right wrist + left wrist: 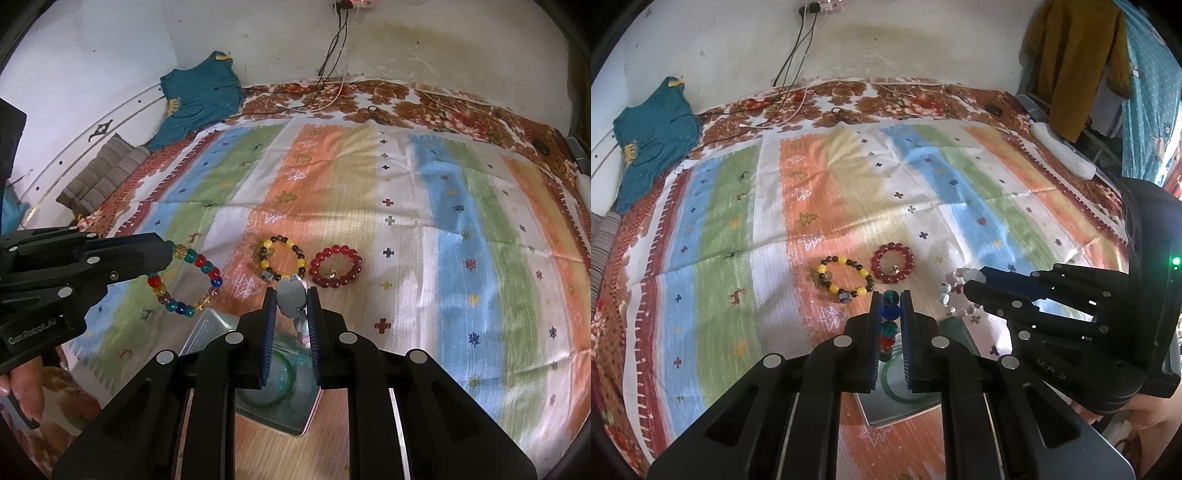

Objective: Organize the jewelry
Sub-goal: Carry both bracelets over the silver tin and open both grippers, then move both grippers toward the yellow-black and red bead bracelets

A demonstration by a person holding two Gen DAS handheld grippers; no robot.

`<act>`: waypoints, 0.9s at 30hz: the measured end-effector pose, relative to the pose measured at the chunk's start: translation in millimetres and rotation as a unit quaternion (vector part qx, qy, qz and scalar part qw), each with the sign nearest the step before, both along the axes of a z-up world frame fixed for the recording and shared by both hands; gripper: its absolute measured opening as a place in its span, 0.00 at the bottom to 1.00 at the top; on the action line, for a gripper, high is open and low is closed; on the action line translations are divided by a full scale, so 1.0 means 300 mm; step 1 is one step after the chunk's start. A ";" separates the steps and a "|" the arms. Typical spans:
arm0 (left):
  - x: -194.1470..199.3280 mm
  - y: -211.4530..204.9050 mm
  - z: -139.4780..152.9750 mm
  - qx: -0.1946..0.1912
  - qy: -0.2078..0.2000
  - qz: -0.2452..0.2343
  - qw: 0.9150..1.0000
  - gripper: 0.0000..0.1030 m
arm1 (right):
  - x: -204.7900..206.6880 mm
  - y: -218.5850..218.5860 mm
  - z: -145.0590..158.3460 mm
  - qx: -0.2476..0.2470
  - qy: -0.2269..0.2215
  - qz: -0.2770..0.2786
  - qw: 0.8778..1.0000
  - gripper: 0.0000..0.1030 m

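Observation:
My left gripper (891,295) is shut on a multicoloured bead bracelet (890,314), which hangs as a ring in the right wrist view (186,282). My right gripper (291,291) is shut on a pale grey and pink charm bracelet (291,299), also seen in the left wrist view (955,291). Both are held above a silver tin box (280,406) that holds a green bangle (284,376). On the bed lie a yellow and dark bead bracelet (844,275) and a red bead bracelet (892,263), just beyond both grippers.
A striped patterned cloth (849,192) covers the bed. A teal garment (653,136) lies at the far left, cables (790,110) and scissors (842,114) by the wall, a white object (1063,151) at the far right. Striped cushions (103,173) sit left.

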State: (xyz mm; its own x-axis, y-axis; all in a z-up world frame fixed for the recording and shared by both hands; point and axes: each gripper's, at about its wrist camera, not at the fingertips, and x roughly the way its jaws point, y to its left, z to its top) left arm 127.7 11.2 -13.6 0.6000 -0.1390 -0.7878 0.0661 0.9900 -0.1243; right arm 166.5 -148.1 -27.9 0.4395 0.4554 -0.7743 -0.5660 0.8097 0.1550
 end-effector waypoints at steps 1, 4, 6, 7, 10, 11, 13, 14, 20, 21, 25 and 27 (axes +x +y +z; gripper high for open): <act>-0.003 -0.001 -0.001 0.000 0.000 0.000 1.000 0.09 | -0.007 -0.002 0.001 0.000 0.000 0.001 1.000 0.17; -0.017 -0.008 -0.005 0.000 0.002 -0.003 1.000 0.09 | -0.029 -0.007 0.002 0.001 0.001 0.004 1.000 0.17; -0.030 -0.014 -0.008 0.002 0.001 -0.006 1.000 0.09 | -0.045 -0.008 0.002 0.002 0.001 0.007 1.000 0.17; -0.036 -0.014 -0.009 0.001 0.002 -0.006 1.000 0.09 | -0.053 -0.012 0.004 0.004 0.001 0.009 1.000 0.17; -0.053 -0.018 -0.012 0.001 0.003 -0.008 1.000 0.09 | -0.076 -0.016 0.010 0.008 0.001 0.014 1.000 0.17; -0.059 -0.019 -0.013 0.000 0.003 -0.009 1.000 0.09 | -0.081 -0.017 0.010 0.008 0.001 0.015 1.000 0.17; -0.064 -0.021 -0.012 -0.001 0.002 -0.009 1.000 0.09 | -0.091 -0.019 0.009 0.010 0.002 0.017 1.000 0.17; -0.070 -0.022 -0.012 -0.002 0.002 -0.010 1.000 0.09 | -0.096 -0.019 0.008 0.011 0.003 0.018 1.000 0.17; -0.069 -0.008 -0.022 0.026 0.005 0.014 1.000 0.13 | -0.092 -0.023 -0.006 -0.006 -0.002 0.008 1.000 0.33; -0.068 -0.001 -0.021 0.027 0.004 0.018 0.999 0.15 | -0.087 -0.026 -0.008 -0.010 -0.004 0.002 1.000 0.36; -0.059 0.041 -0.018 0.018 0.005 0.038 0.999 0.21 | -0.065 -0.037 -0.026 -0.022 0.005 -0.009 1.000 0.36; -0.053 0.063 -0.019 0.011 0.007 0.048 0.999 0.25 | -0.054 -0.040 -0.034 -0.026 0.009 -0.014 1.000 0.38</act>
